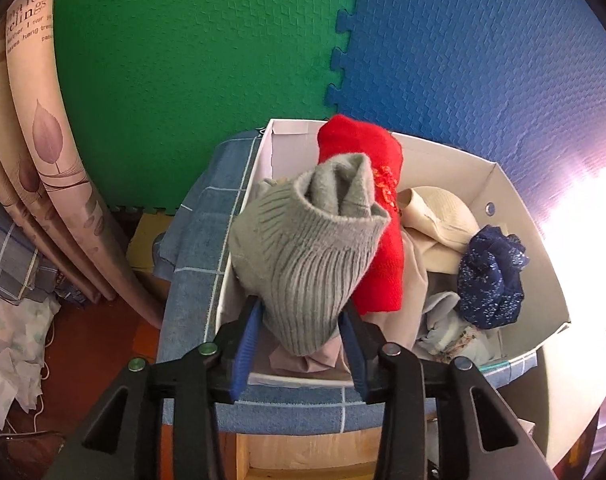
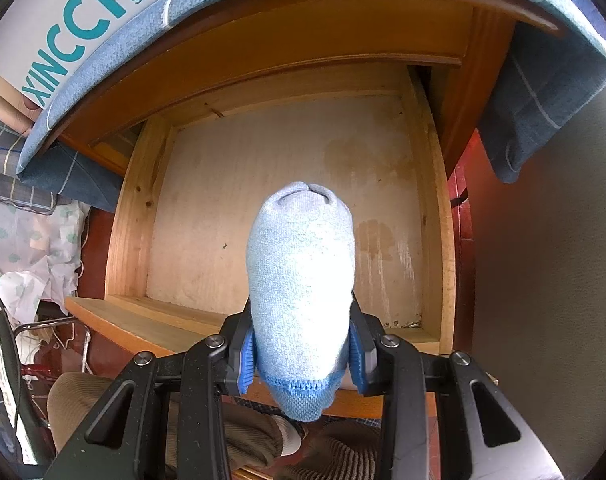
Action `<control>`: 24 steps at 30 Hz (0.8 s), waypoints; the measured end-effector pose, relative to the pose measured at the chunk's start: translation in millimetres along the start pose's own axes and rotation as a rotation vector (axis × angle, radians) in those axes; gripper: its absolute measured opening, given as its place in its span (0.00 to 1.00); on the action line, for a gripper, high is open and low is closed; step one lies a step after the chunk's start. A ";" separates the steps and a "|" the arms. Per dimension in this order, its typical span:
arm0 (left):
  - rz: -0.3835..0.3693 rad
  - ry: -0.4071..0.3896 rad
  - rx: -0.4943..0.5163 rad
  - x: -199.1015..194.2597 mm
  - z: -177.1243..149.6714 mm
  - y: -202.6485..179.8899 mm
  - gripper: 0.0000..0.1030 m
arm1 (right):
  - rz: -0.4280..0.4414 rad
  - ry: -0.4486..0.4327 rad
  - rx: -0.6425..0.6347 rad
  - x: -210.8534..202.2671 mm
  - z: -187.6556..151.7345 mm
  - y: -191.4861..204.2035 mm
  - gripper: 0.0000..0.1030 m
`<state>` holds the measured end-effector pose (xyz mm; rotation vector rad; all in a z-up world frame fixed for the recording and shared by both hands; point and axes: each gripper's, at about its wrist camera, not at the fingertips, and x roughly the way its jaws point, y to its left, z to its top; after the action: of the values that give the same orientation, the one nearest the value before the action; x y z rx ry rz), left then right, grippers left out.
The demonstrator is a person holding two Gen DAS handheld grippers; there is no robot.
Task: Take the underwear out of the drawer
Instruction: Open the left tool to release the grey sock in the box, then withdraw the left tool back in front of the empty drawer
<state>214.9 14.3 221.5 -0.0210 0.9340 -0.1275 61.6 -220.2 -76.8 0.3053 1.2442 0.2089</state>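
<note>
In the left wrist view a white cardboard box (image 1: 515, 196) holds a pile of clothes: a red knit (image 1: 359, 148), a beige piece (image 1: 435, 208), a navy patterned piece (image 1: 491, 276) and a pale blue one (image 1: 443, 328). A grey ribbed knit piece (image 1: 303, 240) rests on the pile between the fingers of my left gripper (image 1: 301, 308), whose pads stand slightly off it. In the right wrist view my right gripper (image 2: 301, 328) is shut on a light blue sock (image 2: 299, 264), held above the pulled-out wooden drawer (image 2: 231, 184), whose bottom is bare.
The box stands on a blue checked cloth (image 1: 207, 216) over the cabinet top. Green (image 1: 203, 60) and blue (image 1: 463, 60) foam mats cover the wall behind, with a leaf-print curtain (image 1: 51, 152) at left. A person's brown corduroy leg (image 2: 243, 440) is below the drawer front (image 2: 143, 324).
</note>
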 end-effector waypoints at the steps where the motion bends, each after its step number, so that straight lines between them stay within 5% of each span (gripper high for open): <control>1: -0.004 -0.001 0.000 -1.6 -0.1 -0.4 0.42 | -0.001 0.000 0.000 0.2 0.1 -0.4 0.33; 5: -0.006 -0.027 0.017 -13.2 -2.0 -4.4 0.51 | -0.005 -0.001 0.001 0.2 -0.2 -1.0 0.33; 14: 0.069 -0.136 0.071 -50.3 -16.4 -10.5 0.53 | -0.021 0.001 -0.006 1.4 -1.0 0.9 0.33; 24: 0.123 -0.273 0.048 -91.3 -75.9 6.6 0.61 | -0.042 0.003 -0.014 3.0 -1.1 2.6 0.33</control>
<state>100.9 34.5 249.0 0.0616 0.6574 -0.0318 61.5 -216.7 -78.9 0.2664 1.2501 0.1823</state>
